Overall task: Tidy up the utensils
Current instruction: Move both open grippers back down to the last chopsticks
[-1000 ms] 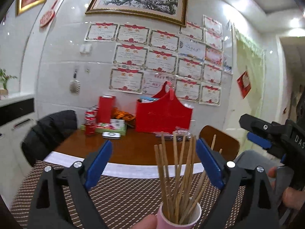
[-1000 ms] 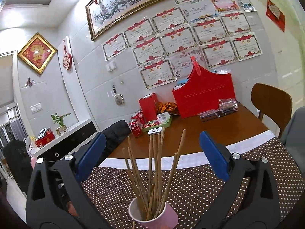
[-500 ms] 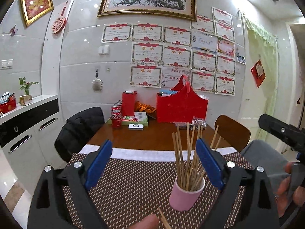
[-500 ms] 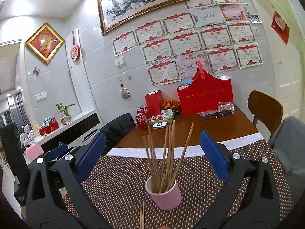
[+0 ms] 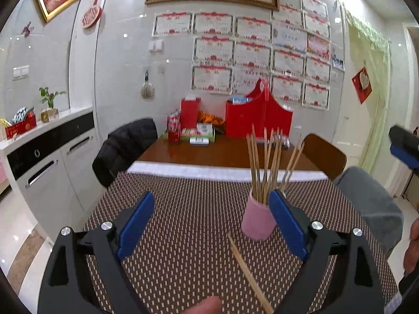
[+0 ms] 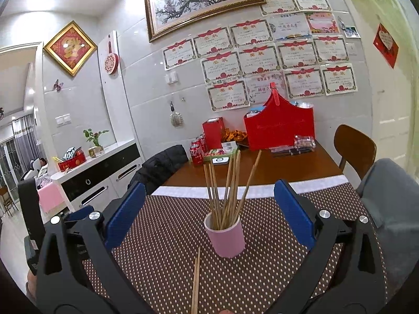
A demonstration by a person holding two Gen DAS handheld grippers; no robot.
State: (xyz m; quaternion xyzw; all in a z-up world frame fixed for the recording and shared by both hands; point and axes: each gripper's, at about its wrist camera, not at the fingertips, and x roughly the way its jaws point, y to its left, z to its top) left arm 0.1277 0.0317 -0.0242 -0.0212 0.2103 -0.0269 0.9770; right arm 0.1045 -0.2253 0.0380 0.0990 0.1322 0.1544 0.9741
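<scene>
Left claw (image 5: 212, 225) and right claw (image 6: 209, 214) both spread wide, empty, near pink cup (image 6: 225, 238) of chopsticks (image 6: 230, 183).

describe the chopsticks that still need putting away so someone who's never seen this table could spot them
Start at the brown dotted placemat covering the near end of the table, then find the pink cylindrical cup standing on it. Just in front of that cup lies a pair of thin wooden chopsticks, flat on the mat. All the other chopsticks stand upright inside the cup.

2 wrist views face wall, low over placemat (image 5: 183, 209); share pink cup (image 6: 225, 238)
</scene>
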